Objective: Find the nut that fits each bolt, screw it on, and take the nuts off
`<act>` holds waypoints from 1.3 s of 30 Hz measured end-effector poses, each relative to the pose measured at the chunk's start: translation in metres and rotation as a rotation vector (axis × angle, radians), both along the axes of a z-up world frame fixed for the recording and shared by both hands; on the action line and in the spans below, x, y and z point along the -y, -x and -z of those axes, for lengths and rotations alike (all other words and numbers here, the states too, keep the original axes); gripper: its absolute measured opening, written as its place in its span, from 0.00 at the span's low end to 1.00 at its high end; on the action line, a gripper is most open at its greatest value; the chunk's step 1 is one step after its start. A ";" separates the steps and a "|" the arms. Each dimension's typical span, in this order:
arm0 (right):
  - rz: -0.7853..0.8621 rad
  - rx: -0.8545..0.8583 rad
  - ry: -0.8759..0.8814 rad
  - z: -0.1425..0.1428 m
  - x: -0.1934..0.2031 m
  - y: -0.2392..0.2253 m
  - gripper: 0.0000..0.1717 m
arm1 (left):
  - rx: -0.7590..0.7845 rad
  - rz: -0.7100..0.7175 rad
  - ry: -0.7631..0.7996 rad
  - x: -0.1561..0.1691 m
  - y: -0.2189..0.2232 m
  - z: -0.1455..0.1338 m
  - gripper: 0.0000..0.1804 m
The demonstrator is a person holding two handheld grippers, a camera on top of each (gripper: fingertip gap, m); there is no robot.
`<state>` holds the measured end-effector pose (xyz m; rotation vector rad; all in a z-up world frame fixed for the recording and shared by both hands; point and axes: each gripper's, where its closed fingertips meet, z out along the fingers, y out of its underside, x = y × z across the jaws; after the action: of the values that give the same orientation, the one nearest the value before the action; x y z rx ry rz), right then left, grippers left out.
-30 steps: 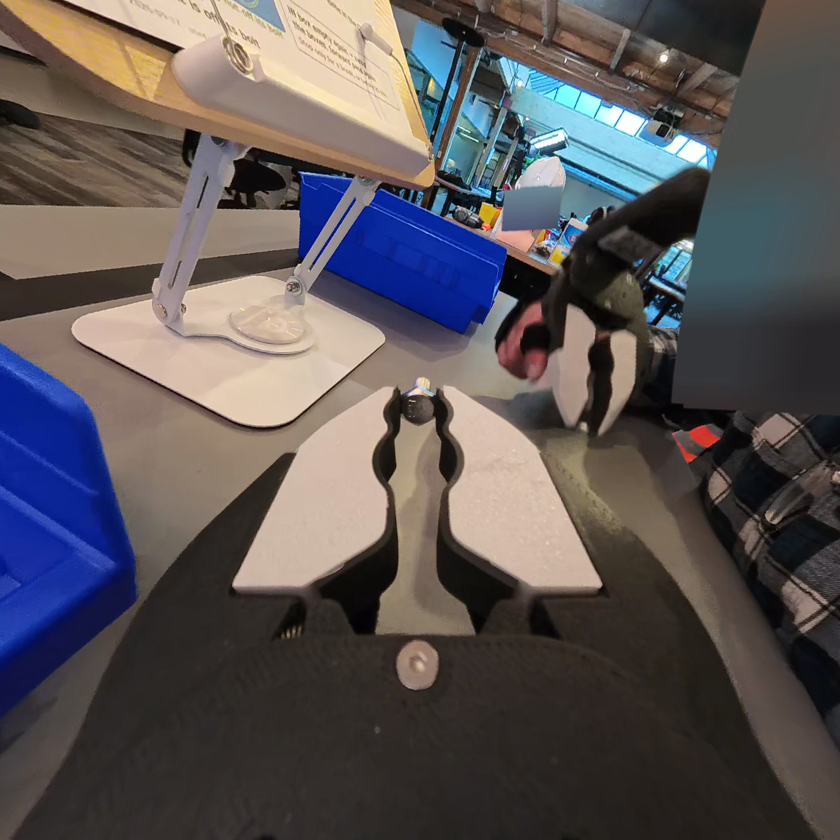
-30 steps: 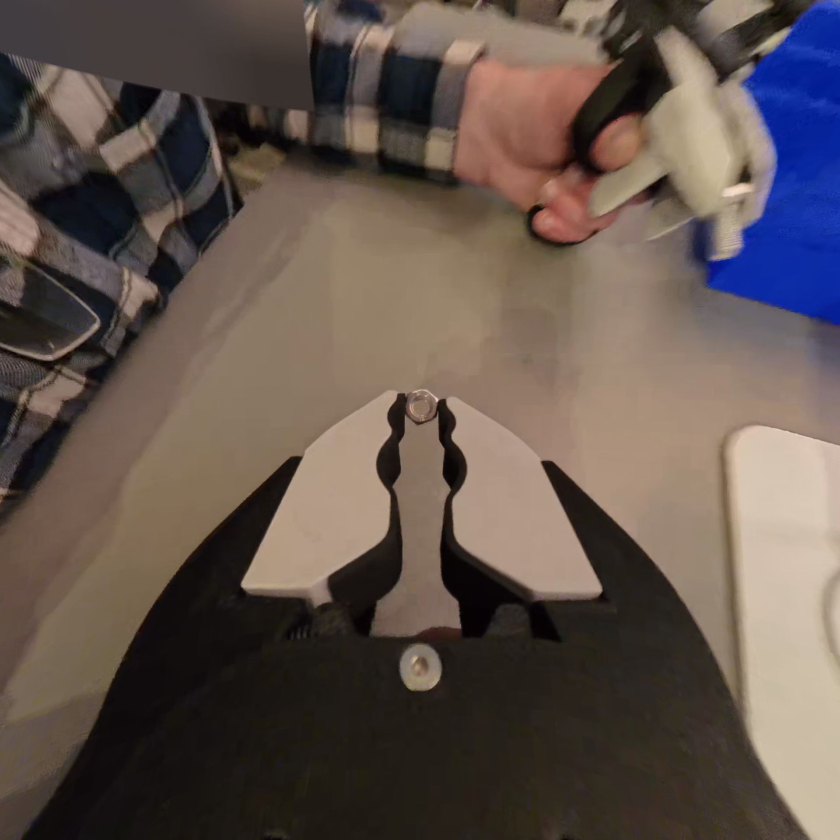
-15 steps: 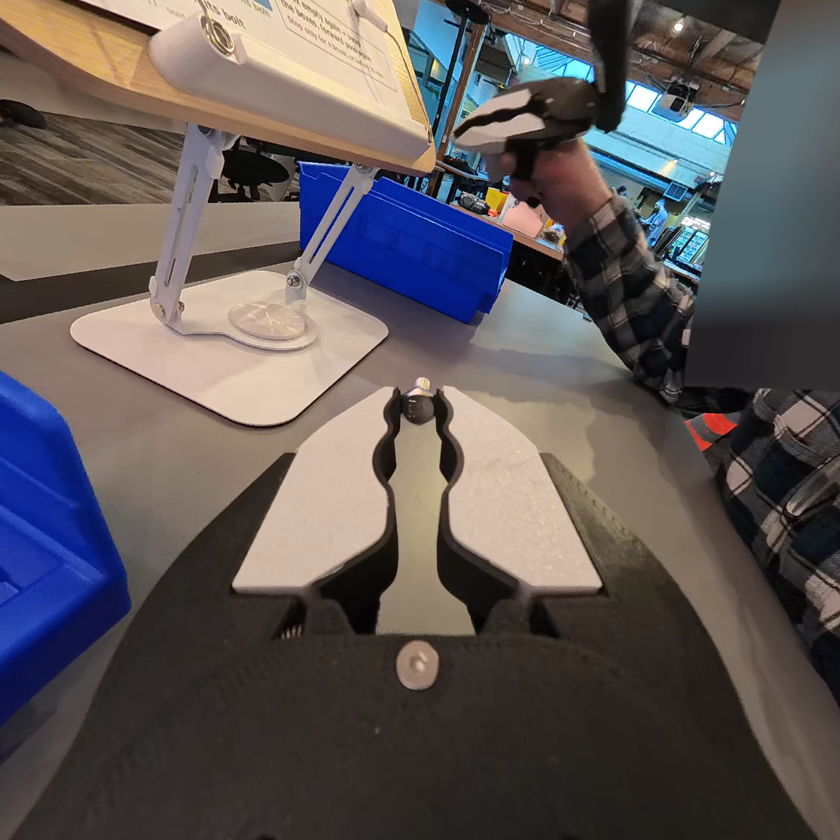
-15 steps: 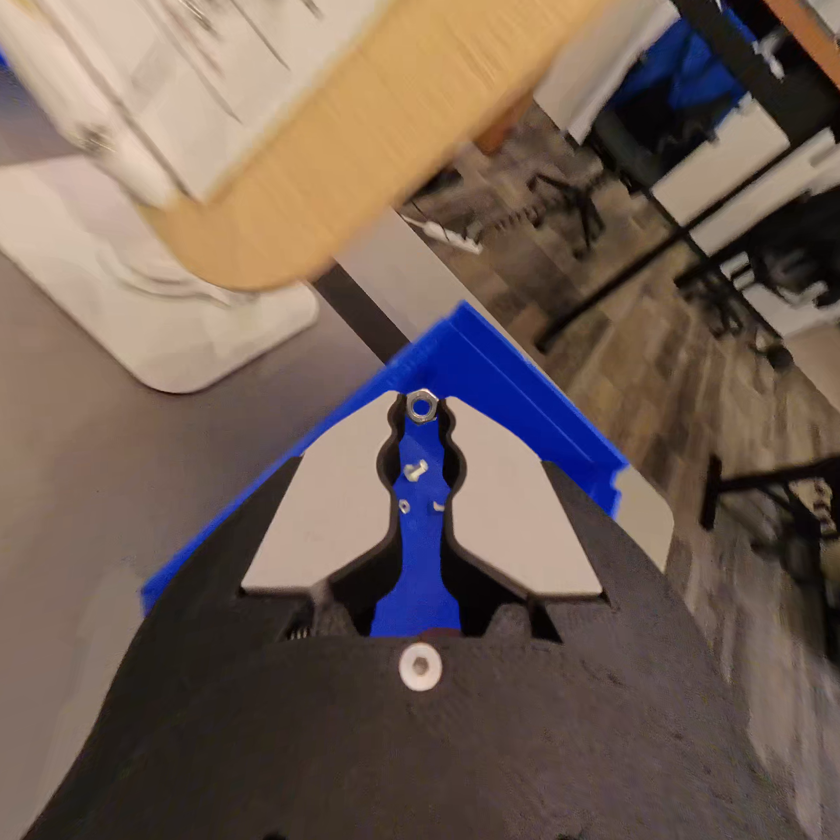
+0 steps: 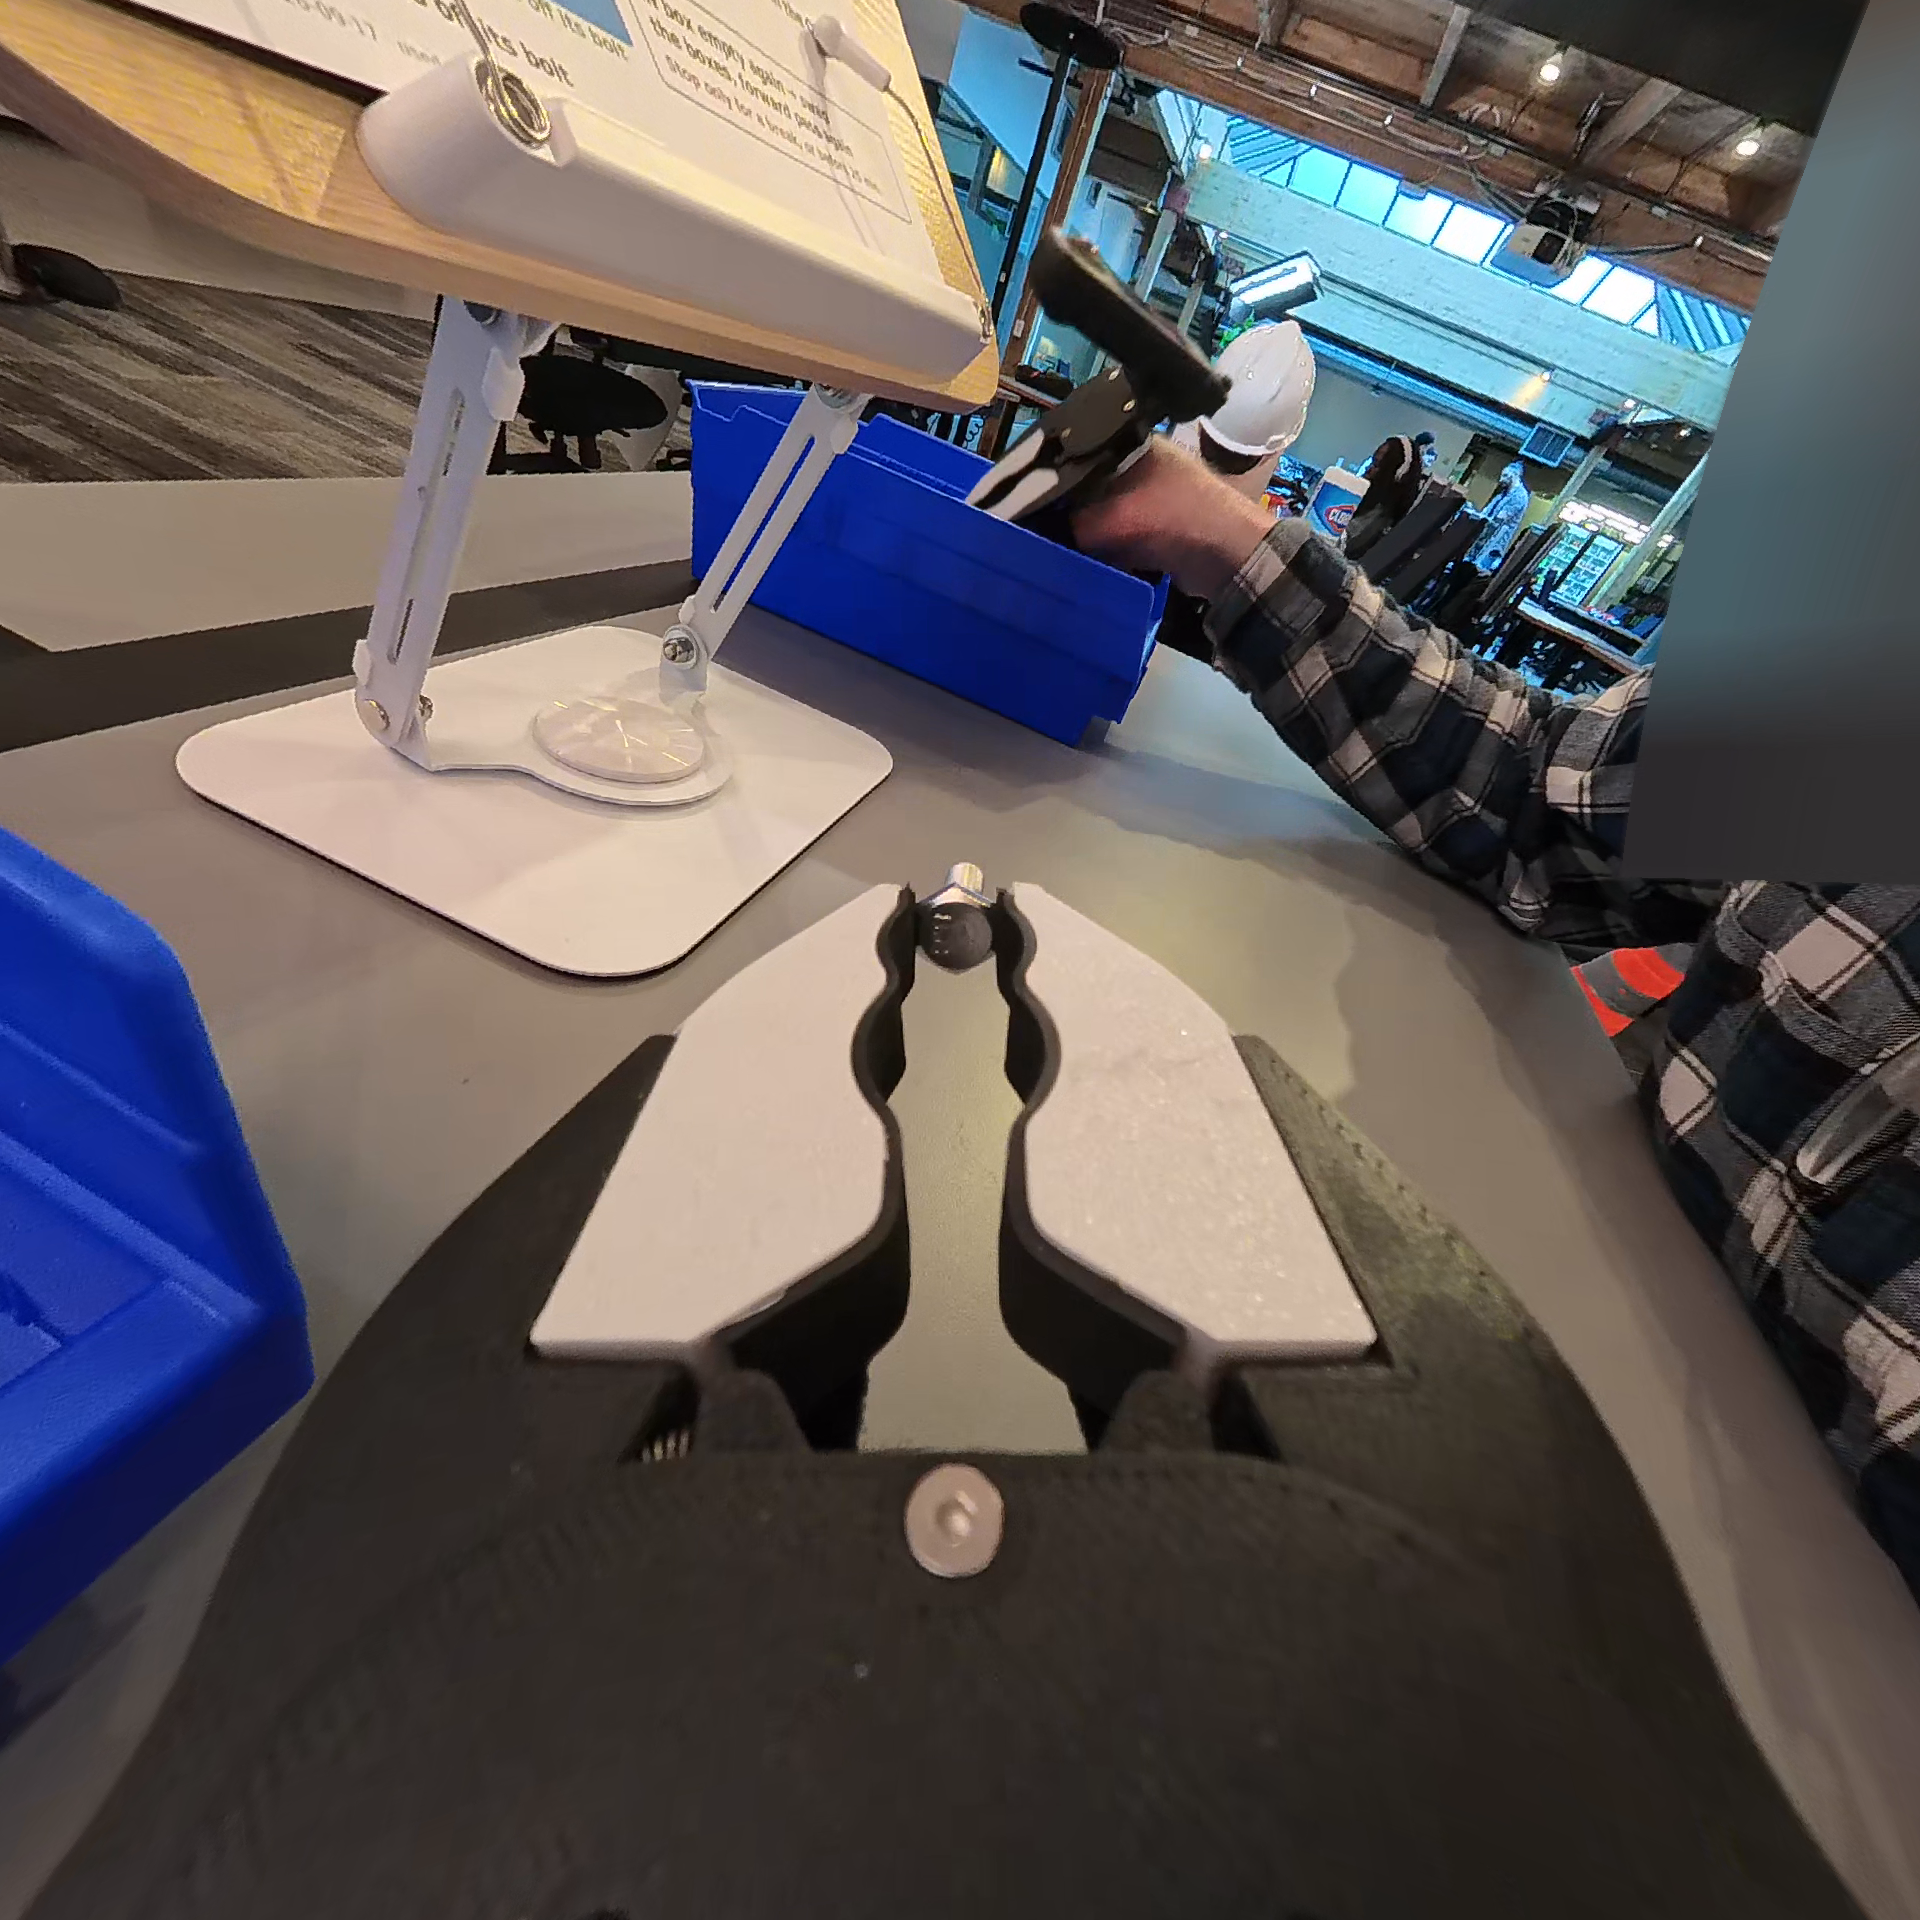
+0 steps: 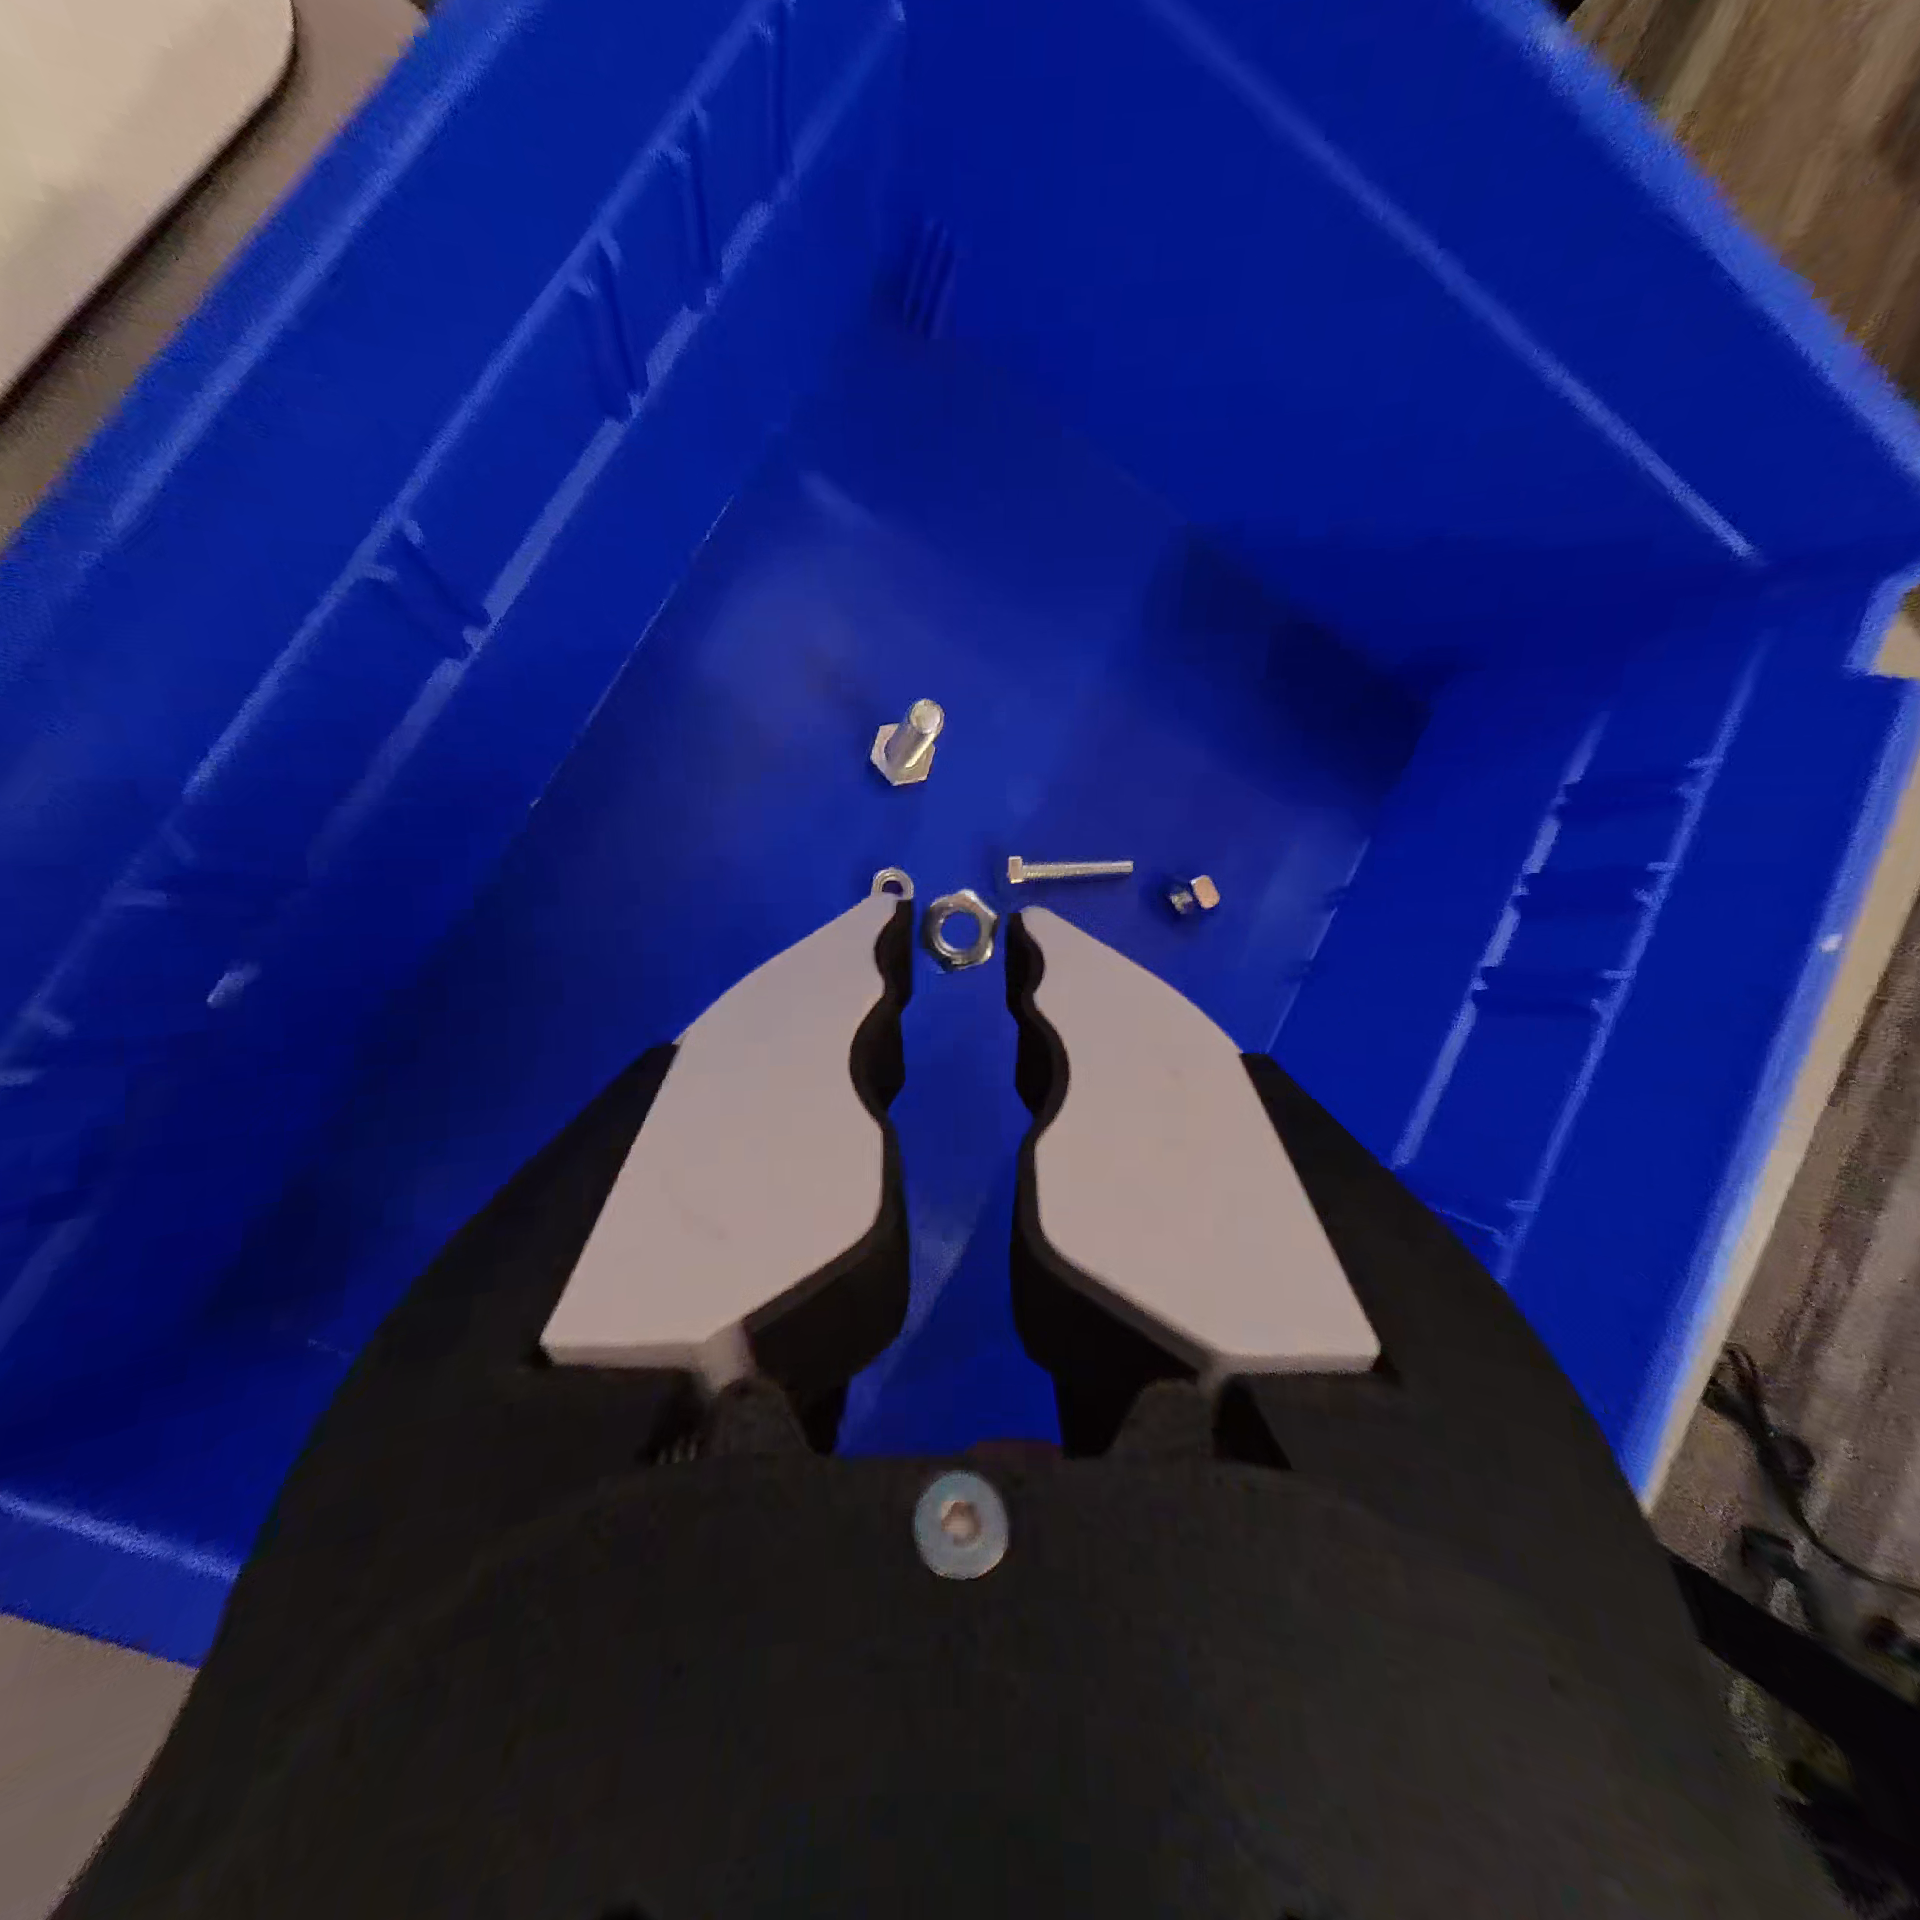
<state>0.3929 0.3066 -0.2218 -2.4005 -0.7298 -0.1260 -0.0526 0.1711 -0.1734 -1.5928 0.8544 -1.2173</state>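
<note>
In the left wrist view, a blue bin (image 5: 114, 1195) fills the lower left edge of the frame, and a white stand (image 5: 540, 790) with a tilted board sits upper left. At centre, the left gripper (image 5: 958, 914) is clamped on the head of a steel bolt (image 5: 961, 896), its shank pointing away over the grey table (image 5: 1195, 873), just as it was a second ago. Upper right of that frame, the right gripper (image 5: 1023, 473) has swung up from the table and now dips into the far blue bin (image 5: 935, 582).

In the right wrist view, that gripper (image 6: 958, 930) looks down into the bin (image 6: 1351, 468). Its fingers have parted, and the nut (image 6: 961, 930) it was pinching sits between the tips with blue showing on both sides, so it is released or falling. Above lie a stubby bolt (image 6: 909, 743), a washer (image 6: 891, 884), a thin bolt (image 6: 1070, 869) and a small bolt (image 6: 1193, 894). I judge this nut is finished with; the held bolt remains to be dealt with.
</note>
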 end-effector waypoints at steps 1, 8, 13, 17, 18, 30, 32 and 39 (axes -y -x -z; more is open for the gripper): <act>0.001 -0.008 0.018 0.004 0.001 0.000 0.19 | 0.000 0.001 0.001 0.000 0.000 0.000 0.08; 0.045 0.071 -0.130 -0.042 0.000 -0.007 0.23 | 0.005 -0.008 -0.034 0.001 0.001 -0.005 0.08; -0.256 -0.067 -0.476 -0.151 0.038 0.099 0.20 | 0.002 -0.016 -0.129 0.007 -0.004 -0.016 0.08; -0.690 -0.531 -0.333 -0.156 0.108 0.247 0.19 | -0.028 -0.015 -0.264 0.019 -0.015 -0.028 0.08; -0.777 -0.622 -0.246 -0.148 0.124 0.277 0.19 | -0.042 -0.017 -0.298 0.022 -0.017 -0.031 0.08; -1.127 -0.990 0.354 -0.085 0.187 0.414 0.18 | -0.107 0.020 -0.469 0.047 -0.031 -0.045 0.07; -1.137 -1.045 0.407 -0.087 0.192 0.418 0.16 | -0.110 0.040 -0.482 0.051 -0.033 -0.046 0.07; -1.208 -1.163 0.460 -0.098 0.206 0.416 0.06 | -0.091 0.092 -0.516 0.063 -0.037 -0.051 0.08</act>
<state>-0.0233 0.1003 -0.1236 -1.4861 -1.4443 1.8447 -0.0154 0.1078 -0.1224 -1.2037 1.1992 -0.8933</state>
